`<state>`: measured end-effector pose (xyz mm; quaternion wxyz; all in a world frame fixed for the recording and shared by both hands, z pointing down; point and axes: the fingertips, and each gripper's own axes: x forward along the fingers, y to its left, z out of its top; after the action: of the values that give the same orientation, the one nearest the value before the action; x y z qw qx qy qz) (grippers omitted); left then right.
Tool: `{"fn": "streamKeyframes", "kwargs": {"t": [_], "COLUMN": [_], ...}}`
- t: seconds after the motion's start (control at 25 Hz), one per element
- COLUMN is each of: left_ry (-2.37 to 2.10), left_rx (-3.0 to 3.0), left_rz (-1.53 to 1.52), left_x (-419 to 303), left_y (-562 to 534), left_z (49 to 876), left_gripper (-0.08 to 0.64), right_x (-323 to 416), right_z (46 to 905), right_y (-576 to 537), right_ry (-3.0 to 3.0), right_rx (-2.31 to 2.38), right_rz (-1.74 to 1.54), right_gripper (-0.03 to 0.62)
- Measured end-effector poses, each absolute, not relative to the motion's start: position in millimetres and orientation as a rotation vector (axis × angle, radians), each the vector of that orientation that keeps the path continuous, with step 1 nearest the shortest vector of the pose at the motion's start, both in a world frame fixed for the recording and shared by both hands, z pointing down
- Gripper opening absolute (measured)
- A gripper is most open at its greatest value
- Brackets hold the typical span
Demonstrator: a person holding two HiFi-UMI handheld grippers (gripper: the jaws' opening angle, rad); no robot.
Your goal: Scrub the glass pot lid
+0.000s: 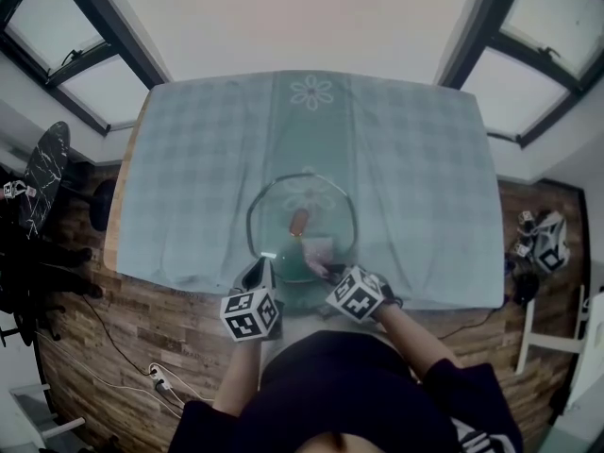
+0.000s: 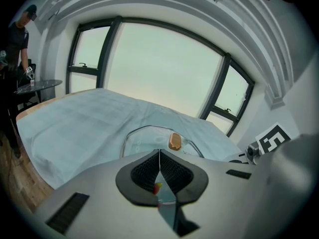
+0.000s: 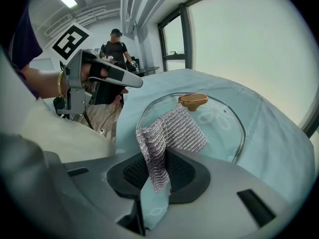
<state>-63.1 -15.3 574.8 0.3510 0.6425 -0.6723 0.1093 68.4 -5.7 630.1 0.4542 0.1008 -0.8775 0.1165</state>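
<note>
Table under a pale checked cloth [image 1: 189, 159], with the person at its near edge and a gripper in each hand.

Glass lid [image 1: 326, 206] lies on the cloth near that edge, in front of the person. Its brown knob [image 1: 299, 220] is at the middle, pointing up.

Left gripper [image 1: 260, 264] is at the lid's near-left rim and angled down. In its own view the jaws are closed, the pads meeting in a thin line [image 2: 159, 153]. The lid [image 2: 144, 138] and knob [image 2: 174, 141] are straight ahead, just past the tips. Whether the tips press on the rim or the glass I cannot tell.

Right gripper [image 1: 319, 264] is at the near-right of the lid, tilted steeply down. Its jaws [image 3: 158, 156] are clamped on a silvery mesh scrub cloth [image 3: 174, 128] — one end pinched between the pads, the rest fanned out over the glass [image 3: 224, 123]. The cloth's far edge stops just short of the knob [image 3: 193, 101]. From the head view the cloth [image 1: 319, 249] sits on the near half of the lid, beside the knob.

The two grippers are close together, both at the lid's near side. The left gripper [image 3: 107, 76] shows in the right gripper view, off to that view's left.

Background — a second person [image 3: 115, 46] stands by a small round table [image 1: 42, 177] near the windows. Wood floor [image 1: 142, 319], with a power strip [image 1: 159, 377] and cables.
</note>
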Motion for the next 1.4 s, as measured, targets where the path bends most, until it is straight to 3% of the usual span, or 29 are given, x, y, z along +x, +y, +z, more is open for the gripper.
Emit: {"fn": "streamKeyframes", "kwargs": {"t": [0.76, 1.4], "left_ry": [-1.699, -1.537], "left_rx": [1.706, 1.862], "left_rz": [0.325, 0.385], "left_x": [-51.6, -31.1], "left_y": [-13.6, -73.8], "left_z": [571.5, 580.6], "left_gripper": [0.005, 0.014], "right_x": [60.1, 81.2], "right_z": [611.8, 550.2], "right_y": [29.9, -46.2], "right_ry": [-2.216, -2.35], "right_rx": [0.161, 0.475], "right_rz": [0.343, 0.325], "right_gripper": [0.081, 0.081]}}
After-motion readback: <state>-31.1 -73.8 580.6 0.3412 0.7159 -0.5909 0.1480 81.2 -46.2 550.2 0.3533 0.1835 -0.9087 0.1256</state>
